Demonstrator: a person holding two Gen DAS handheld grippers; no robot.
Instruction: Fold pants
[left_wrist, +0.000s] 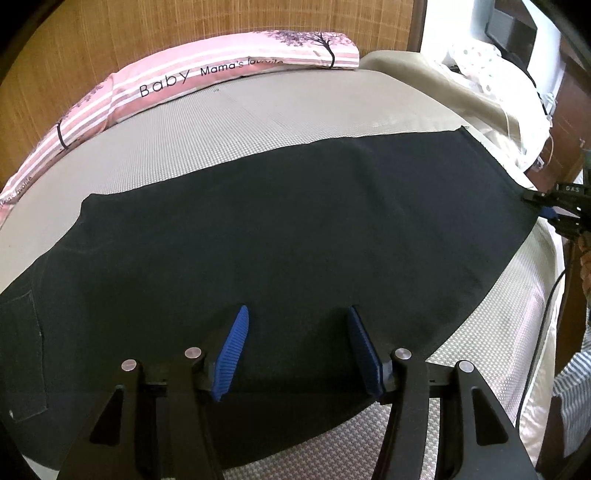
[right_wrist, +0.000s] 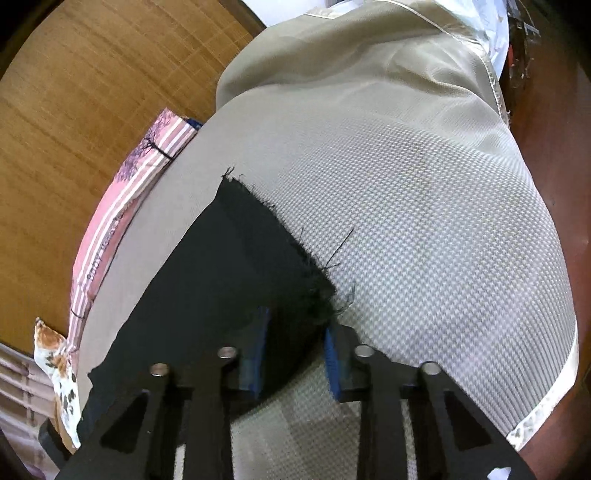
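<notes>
Black pants (left_wrist: 280, 236) lie flat across the bed, waist and back pocket (left_wrist: 22, 354) at the left, leg ends at the right. My left gripper (left_wrist: 297, 314) is open, its blue pads (left_wrist: 232, 354) just above the pants' near edge, holding nothing. In the right wrist view the frayed leg hem (right_wrist: 295, 251) lies between the pads (right_wrist: 332, 362) of my right gripper (right_wrist: 295, 321); the jaws stand apart around the hem corner, not closed on it. The right gripper also shows in the left wrist view (left_wrist: 546, 210) at the pants' far right end.
The bed has a beige textured mat (left_wrist: 280, 114) (right_wrist: 424, 240). A pink striped pillow (left_wrist: 177, 81) lies along the woven headboard (left_wrist: 147, 33). A beige blanket (left_wrist: 443, 85) sits at the far right corner. A cable (left_wrist: 543, 317) hangs at the bed's right edge.
</notes>
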